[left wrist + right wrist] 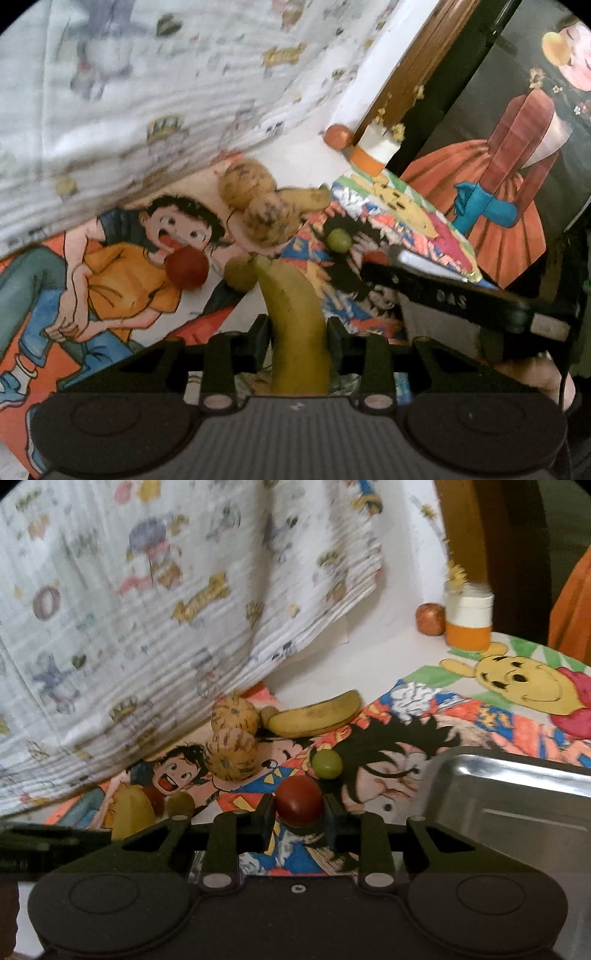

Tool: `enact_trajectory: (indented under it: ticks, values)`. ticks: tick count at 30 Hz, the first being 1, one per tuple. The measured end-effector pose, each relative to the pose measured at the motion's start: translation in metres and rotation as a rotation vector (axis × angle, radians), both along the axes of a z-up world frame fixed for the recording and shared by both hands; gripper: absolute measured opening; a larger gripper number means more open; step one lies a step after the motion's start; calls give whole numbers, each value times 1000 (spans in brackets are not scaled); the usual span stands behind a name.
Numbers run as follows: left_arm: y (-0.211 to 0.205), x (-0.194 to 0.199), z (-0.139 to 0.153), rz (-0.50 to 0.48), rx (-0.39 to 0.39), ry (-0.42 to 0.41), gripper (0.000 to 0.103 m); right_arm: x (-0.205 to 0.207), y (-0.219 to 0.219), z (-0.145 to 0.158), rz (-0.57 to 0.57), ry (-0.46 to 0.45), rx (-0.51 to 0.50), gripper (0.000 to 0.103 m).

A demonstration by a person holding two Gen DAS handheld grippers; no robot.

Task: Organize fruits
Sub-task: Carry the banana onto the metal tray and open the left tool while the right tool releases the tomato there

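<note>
Cartoon drawings cover the tabletop. Left gripper jaws squeeze a banana whose long side points straight away. Right gripper jaws squeeze a red fruit, just beside a shiny tray.

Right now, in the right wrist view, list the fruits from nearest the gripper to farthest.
Red fruit clamped in the right gripper → green grape → nearer speckled round fruit → second speckled round fruit → banana → reddish fruit beside the orange-and-white jar.
</note>
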State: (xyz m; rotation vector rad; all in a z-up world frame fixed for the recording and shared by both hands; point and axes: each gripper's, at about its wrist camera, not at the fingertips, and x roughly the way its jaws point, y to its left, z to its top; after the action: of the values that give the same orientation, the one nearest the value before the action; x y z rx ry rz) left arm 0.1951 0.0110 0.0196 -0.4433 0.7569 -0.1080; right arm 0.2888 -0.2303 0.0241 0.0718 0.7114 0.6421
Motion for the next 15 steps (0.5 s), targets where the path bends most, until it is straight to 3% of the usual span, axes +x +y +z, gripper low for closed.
enact_trajectory:
  ticks: [7, 15]
  values:
    - [-23, -2, 35, -11, -1, -81, 34, -22, -56, 14, -78, -51, -3, 30]
    - [-78, 9, 52, -122, -41, -112, 34, -51, -117, 1, -172, -43, -23, 30]
